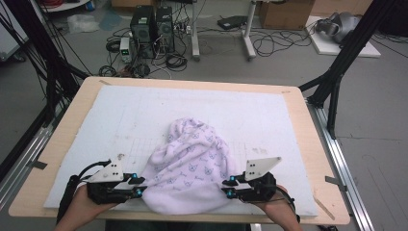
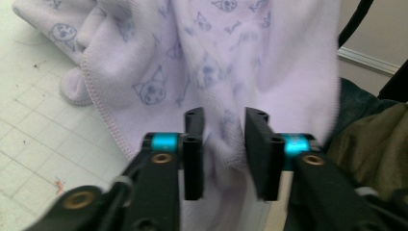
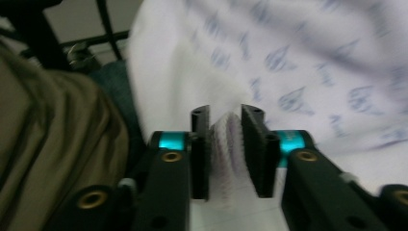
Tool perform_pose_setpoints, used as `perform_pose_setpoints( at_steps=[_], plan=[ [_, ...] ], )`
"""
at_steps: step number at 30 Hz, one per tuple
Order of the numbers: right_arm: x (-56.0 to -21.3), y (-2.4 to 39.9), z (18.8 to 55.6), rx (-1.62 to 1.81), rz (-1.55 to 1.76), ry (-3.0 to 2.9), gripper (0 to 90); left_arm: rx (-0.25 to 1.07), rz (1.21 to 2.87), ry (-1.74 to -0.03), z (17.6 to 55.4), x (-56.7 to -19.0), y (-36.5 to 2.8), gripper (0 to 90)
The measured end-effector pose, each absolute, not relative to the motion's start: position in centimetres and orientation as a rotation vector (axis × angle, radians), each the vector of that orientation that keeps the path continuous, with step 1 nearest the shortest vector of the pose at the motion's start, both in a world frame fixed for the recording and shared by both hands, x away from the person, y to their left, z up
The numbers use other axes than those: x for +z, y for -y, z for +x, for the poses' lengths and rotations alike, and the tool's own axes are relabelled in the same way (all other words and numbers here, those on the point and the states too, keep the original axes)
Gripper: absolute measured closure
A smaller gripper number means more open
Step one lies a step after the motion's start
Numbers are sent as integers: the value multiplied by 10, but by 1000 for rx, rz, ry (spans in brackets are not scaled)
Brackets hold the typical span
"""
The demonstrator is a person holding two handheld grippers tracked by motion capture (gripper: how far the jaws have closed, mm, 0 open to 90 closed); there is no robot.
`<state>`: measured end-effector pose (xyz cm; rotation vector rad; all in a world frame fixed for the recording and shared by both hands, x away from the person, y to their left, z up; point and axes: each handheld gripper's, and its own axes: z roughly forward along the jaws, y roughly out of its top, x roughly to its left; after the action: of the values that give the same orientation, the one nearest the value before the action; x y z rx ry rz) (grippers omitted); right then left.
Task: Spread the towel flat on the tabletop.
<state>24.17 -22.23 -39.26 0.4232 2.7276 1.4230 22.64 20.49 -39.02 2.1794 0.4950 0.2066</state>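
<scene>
High view: a lilac towel [image 1: 190,163] printed with small animal faces lies bunched in a heap on the white mat [image 1: 96,120] that covers the bench [image 1: 67,130], toward the person's side, with its near edge reaching the mat's front border. The left gripper [image 1: 139,185] meets the towel's near left corner and the right gripper [image 1: 226,187] meets its near right corner, each pointing inward along the front edge. The far part of the towel is crumpled and partly rolled over itself, so neither spreading nor folding is judged complete. Left gripper view: the jaws stand a little apart with a fold of the towel [image 2: 226,72] hanging between them; the cloth fills the gap and bulges against both pads, so the grip is judged as clamped on the towel's hem. The stitched border runs down the left side, and the gridded mat [image 2: 38,134] lies below. Right gripper view: the jaws are closer together, with a ribbed pinch of towel [image 3: 226,139] squeezed between the pads, the rest of the cloth rising blurred beyond. Progress judgement: both near corners are secured; lifting, drawing the cloth flat and any fold remain to be done
</scene>
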Motion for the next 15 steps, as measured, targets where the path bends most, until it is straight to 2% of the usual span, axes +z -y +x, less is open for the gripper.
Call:
perform_pose_setpoints(
  at_steps=[3, 7, 12, 15],
  plan=[
    [-388, 225, 246, 1430, 440, -2685, 674, 212, 2171, -504, 233, -391, -203, 608],
    [-387, 220, 263, 1415, 444, -2648, 626, 226, 2172, -500, 255, -395, -194, 602],
    [-410, 206, 292, 1381, 509, -2731, 578, 211, 2214, -505, 278, -411, -175, 602],
    [-417, 204, 296, 1342, 520, -2759, 566, 188, 2266, -510, 288, -425, -166, 605]
  ],
)
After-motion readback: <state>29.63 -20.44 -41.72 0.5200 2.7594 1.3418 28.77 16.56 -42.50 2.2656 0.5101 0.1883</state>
